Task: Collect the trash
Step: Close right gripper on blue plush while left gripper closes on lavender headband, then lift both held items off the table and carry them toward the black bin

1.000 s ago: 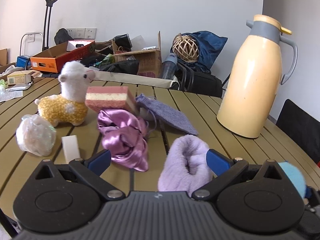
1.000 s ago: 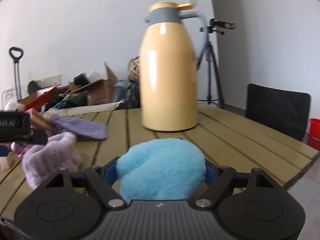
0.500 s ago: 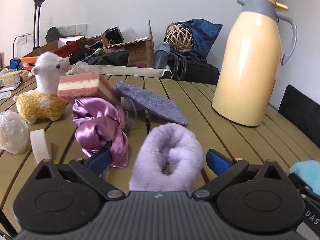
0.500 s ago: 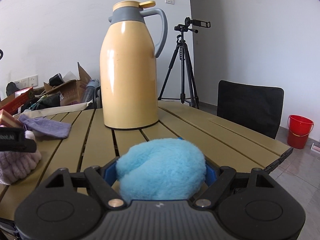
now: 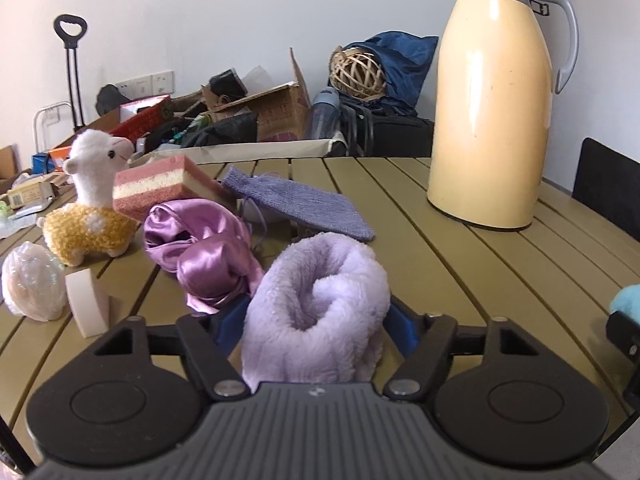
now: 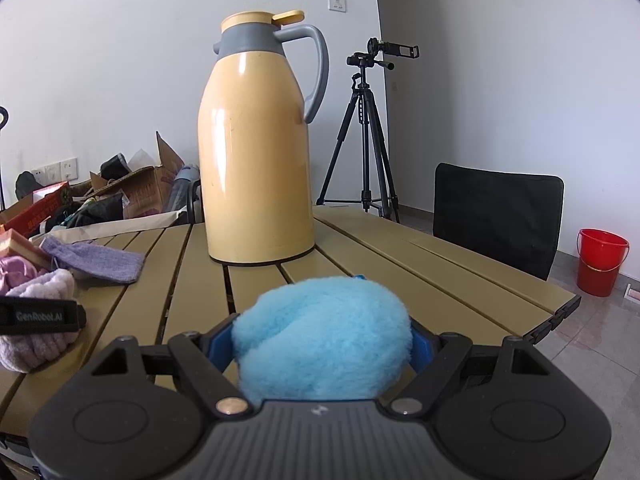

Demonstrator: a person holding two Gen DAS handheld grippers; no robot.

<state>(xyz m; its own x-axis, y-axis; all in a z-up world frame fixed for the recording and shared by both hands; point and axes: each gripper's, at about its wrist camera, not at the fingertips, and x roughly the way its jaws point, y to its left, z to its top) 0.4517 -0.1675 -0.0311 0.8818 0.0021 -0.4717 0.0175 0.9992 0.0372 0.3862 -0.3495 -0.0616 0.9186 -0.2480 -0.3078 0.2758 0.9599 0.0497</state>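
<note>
Left tool: as its jaws are closing, the left tool point(image 5: 316, 320) has the lilac fluffy roll point(image 5: 318, 308) between its blue pads, which seem to touch both flanks, likely to lift it off the table point(image 5: 460, 264).
Right tool: the right tool point(image 6: 322, 340) pinches the blue fluffy ball point(image 6: 322, 344) near the table's right edge.
Hidden: both pairs of pads are mostly covered by fluff; no trash bin is visible.

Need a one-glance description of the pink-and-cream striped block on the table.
Start at the tall yellow jug on the slatted table, then look left past the flat purple pouch. The block sits beside the toy llama: the only hard-edged, layered thing there.
</note>
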